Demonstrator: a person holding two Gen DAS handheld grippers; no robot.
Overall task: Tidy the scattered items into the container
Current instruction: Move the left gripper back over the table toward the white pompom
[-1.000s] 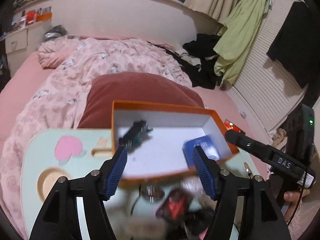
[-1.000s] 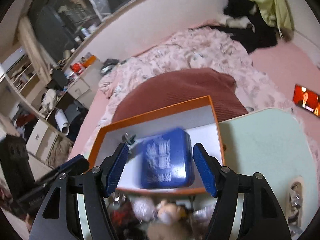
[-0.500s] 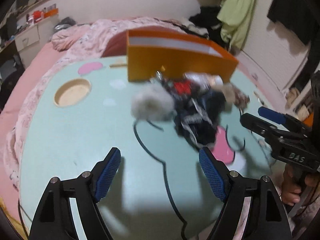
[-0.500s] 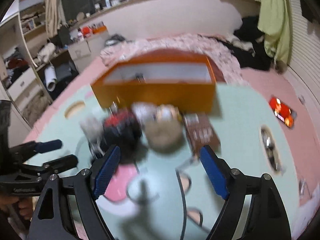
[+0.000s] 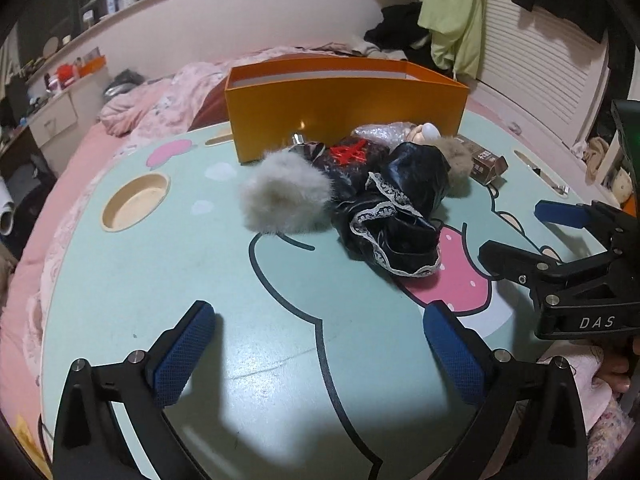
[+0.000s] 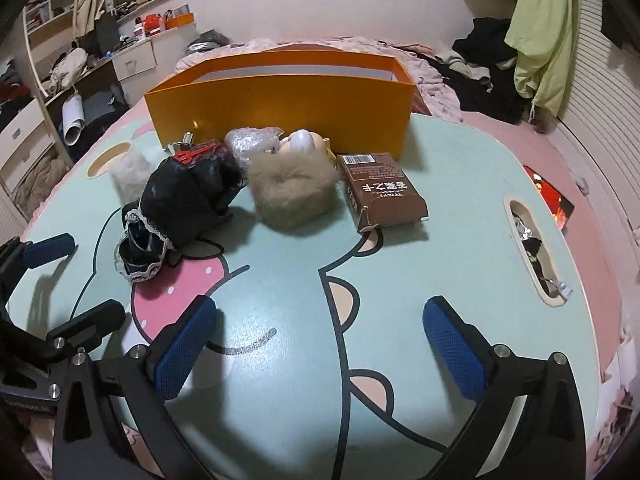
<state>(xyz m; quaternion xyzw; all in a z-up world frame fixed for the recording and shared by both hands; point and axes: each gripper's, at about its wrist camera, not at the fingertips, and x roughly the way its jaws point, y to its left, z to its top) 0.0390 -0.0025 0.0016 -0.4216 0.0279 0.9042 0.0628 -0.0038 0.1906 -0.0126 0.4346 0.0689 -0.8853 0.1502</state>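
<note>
Both grippers (image 5: 318,354) (image 6: 318,350) wide, empty

The orange box (image 6: 280,112) hides its inside behind its near wall; a small doll (image 6: 300,142) lies half buried behind the brown fur ball (image 6: 292,192).

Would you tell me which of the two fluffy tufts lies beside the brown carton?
The tan fluffy tuft lies beside the brown carton; the pale grey tuft sits beyond the black garment.

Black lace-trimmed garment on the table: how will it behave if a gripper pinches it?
The black lace-trimmed garment lies crumpled in folds, so it is probably floppy and will drape and trail. Its glossy surface may slip between pads. It touches the grey fur piece, which may drag along.
</note>
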